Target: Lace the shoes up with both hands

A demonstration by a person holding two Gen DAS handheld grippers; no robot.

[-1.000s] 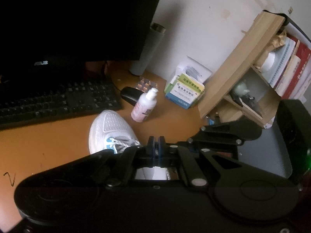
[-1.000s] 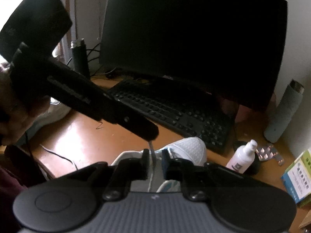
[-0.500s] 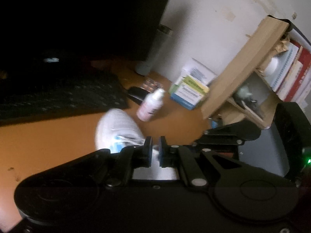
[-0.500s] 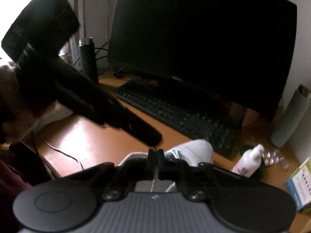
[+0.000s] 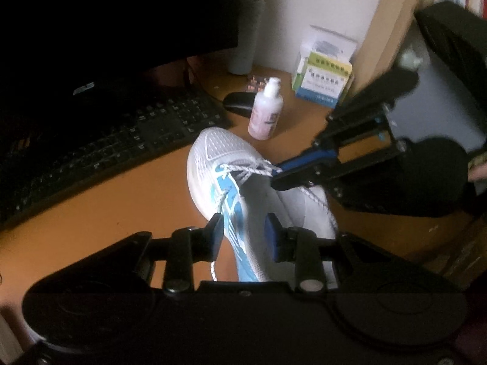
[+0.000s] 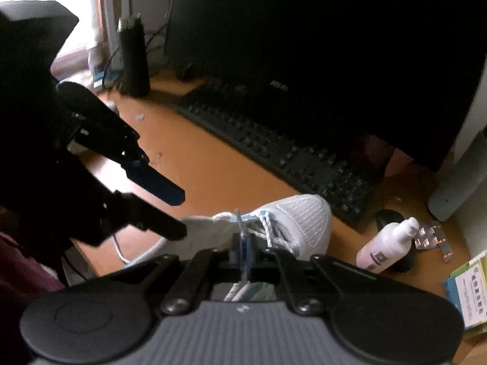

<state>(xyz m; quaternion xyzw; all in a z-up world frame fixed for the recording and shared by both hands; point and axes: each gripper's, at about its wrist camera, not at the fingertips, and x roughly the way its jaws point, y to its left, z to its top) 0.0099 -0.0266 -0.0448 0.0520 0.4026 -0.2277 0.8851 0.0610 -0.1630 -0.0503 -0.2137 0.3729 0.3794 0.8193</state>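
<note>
A white and blue shoe (image 5: 243, 182) lies on the orange desk (image 5: 106, 206), just in front of the black keyboard (image 5: 100, 146) and near the little pink bottle (image 5: 266, 112). Its toe points at the bottle.

The right gripper (image 6: 243, 243) is clenched on a white lace (image 5: 258, 170) near the top of the shoe. The left gripper (image 5: 245, 234) is opening, and its jaws stand on each side of the shoe without pinching it. Another lace end (image 5: 214, 269) hangs loose by its left finger.

The lace looks thin, soft and floppy, so it may slip. I would pinch it near the hard tip. The shoe looks light and may slide when the lace is pulled.
</note>
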